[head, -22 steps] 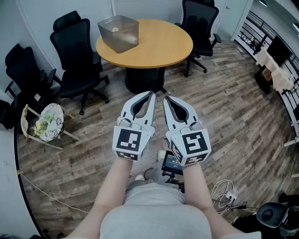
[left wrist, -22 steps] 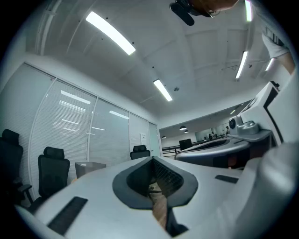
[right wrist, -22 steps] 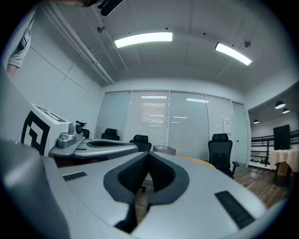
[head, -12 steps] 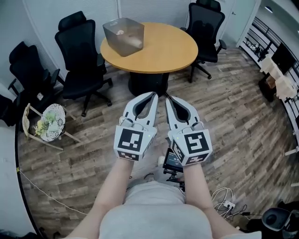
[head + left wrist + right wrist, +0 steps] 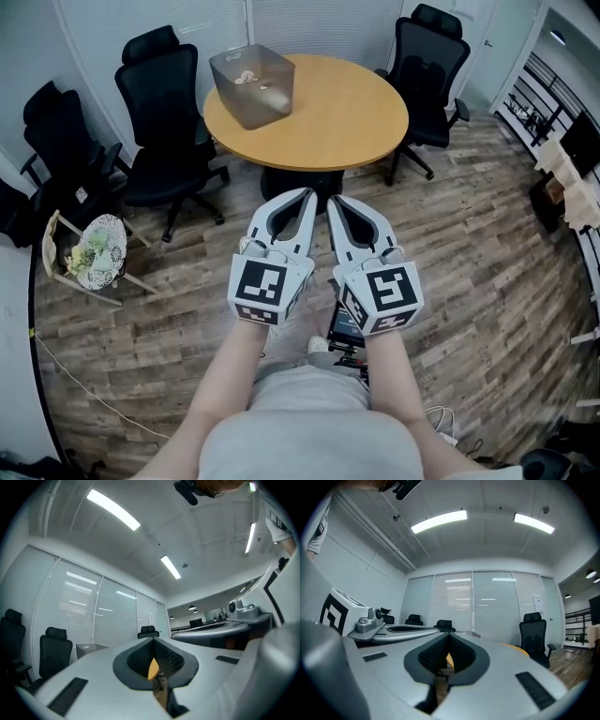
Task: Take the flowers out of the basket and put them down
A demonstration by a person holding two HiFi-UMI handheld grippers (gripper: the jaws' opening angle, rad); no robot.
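Standing well back from the round wooden desk, left tongs and right tongs are both clenched and empty. White-green flowers lie in the lace-lined basket on the floor, far left.

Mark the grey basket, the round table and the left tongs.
grey basket [image 5: 247, 99], head view, its front wall.
round table [image 5: 347, 114], head view, bare wooden top.
left tongs [image 5: 307, 193], head view, where the tips meet.

table lower in view, basket too — nearer
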